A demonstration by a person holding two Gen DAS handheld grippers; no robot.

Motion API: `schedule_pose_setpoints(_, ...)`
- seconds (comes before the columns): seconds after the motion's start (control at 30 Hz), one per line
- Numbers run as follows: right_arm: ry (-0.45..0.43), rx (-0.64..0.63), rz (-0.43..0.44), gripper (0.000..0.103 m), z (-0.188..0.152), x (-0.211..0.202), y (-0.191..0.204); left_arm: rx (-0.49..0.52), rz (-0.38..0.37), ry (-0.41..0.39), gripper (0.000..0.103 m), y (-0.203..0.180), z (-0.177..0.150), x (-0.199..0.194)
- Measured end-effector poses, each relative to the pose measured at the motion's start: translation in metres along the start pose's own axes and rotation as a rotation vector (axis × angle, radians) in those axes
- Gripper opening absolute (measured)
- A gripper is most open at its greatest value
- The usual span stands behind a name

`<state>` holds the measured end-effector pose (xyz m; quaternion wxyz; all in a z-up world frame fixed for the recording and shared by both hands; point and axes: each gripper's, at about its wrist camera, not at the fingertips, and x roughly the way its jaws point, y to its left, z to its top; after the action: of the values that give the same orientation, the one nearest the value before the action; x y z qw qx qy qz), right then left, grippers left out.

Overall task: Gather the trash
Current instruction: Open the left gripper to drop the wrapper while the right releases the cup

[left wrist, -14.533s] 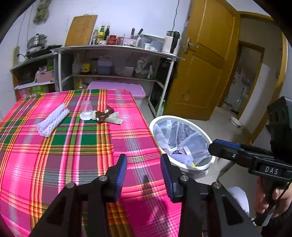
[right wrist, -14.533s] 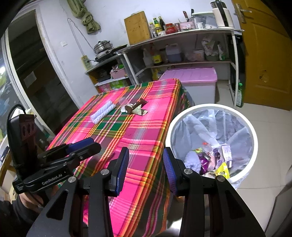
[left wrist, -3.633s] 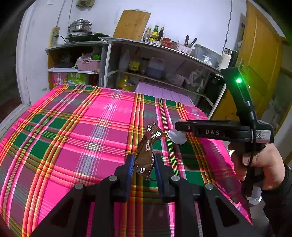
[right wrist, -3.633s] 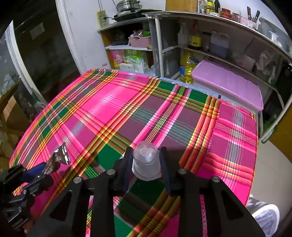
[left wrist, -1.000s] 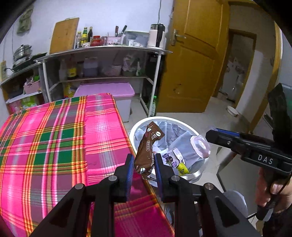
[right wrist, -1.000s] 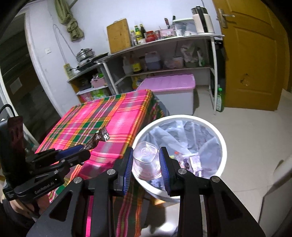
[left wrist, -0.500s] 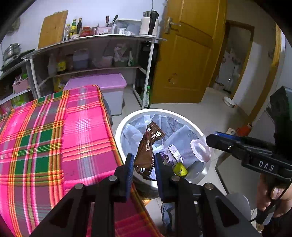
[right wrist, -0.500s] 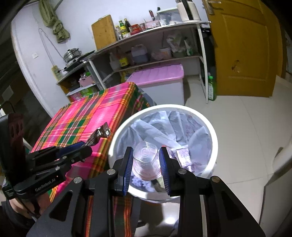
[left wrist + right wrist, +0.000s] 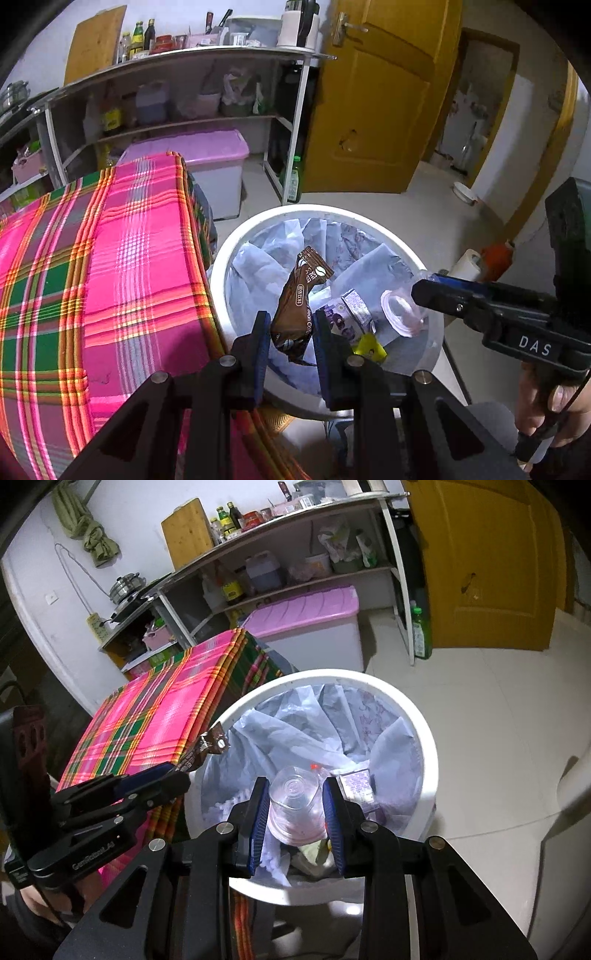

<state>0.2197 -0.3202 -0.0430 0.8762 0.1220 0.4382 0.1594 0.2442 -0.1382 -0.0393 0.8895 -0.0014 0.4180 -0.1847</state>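
Risk, as you stand now: the brown coffee wrapper (image 9: 301,306) in your left gripper (image 9: 288,339) hangs over the table-side part of the bin (image 9: 436,332), close to its rim. Judged from that, if you release here a light wrapper could drift or catch the rim and drop outside, against the plaid tablecloth (image 9: 110,258). It may also cling to a pad instead of falling.

The clear plastic cup (image 9: 295,808) in your right gripper (image 9: 295,812) sits above the middle of the bin, so its drop looks safer; it could still bounce off the trash already inside the liner (image 9: 295,731).

Second risk: both tools crowd the same opening, the right gripper's tip just beside the wrapper over the bin. Opening both at once could knock one item sideways.

Pose: both grippers tilt steeply down into the bin mouth. Left tongs are clamped on the wrapper's lower part; right tongs are clamped on the cup's sides, base facing away from you. Your right hand (image 9: 554,406) grips its handle beside the bin, away from the table.
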Motion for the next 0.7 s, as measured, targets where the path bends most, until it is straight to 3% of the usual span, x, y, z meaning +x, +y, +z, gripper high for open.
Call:
schedule_pose_setpoints(0.37, 0.02, -0.001, -0.021, 0.033, -0.002, 0.006, -0.004, -0.014, -0.008, 0.029, 0.028, 0.003, 0.002, 0.013)
schedule_pose_setpoints(0.7, -0.004, -0.008, -0.023, 0.033, -0.006, -0.012, 0.006, -0.025, -0.03, -0.009, 0.031, 0.006, 0.002, -0.004)
